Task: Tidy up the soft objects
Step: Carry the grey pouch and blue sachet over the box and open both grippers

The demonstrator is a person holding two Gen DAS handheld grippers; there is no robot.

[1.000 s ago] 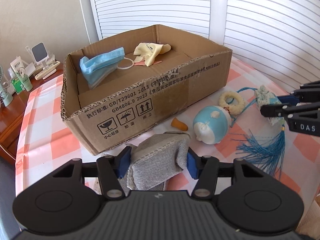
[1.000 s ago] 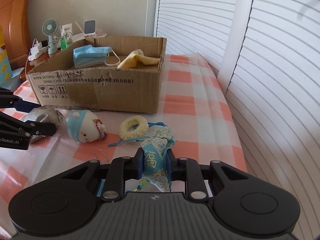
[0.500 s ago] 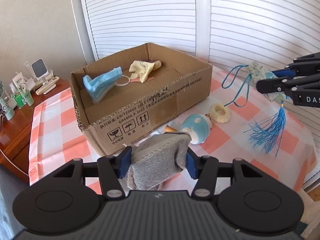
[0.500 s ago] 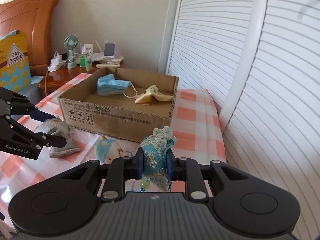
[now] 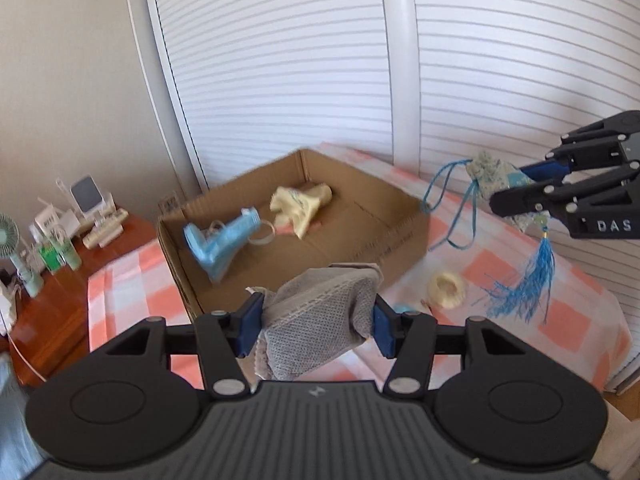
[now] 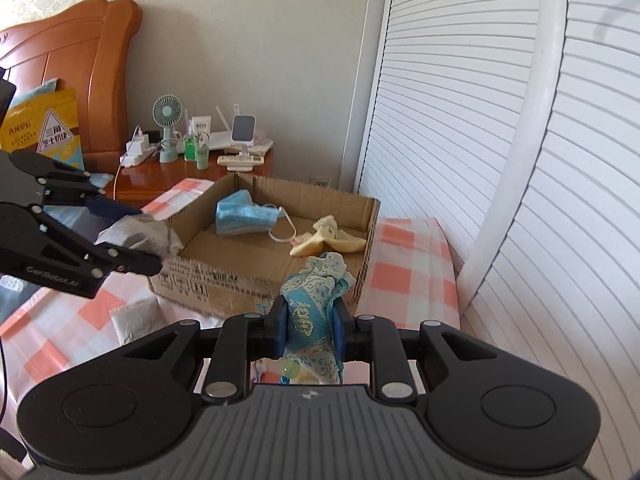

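My left gripper (image 5: 314,326) is shut on a grey mesh cloth (image 5: 320,328) and holds it in the air just before the near wall of the open cardboard box (image 5: 404,240). It also shows in the right wrist view (image 6: 132,236). My right gripper (image 6: 310,328) is shut on a blue lace sachet (image 6: 314,312) with a blue tassel (image 5: 524,284), held in the air at the box's right side. The box (image 6: 360,256) holds a blue face mask (image 5: 224,240) and a yellow glove (image 5: 300,210).
A cream scrunchie (image 5: 446,290) lies on the pink checked tablecloth (image 5: 520,264) right of the box. A wooden nightstand (image 6: 160,176) with a fan, bottles and a phone stand is behind the box. White louvred doors (image 6: 500,140) stand along the right.
Both grippers rose from the table with their loads and moved toward the box. The sachet and tassel left the cloth; the grey cloth now hangs before the box's near wall.
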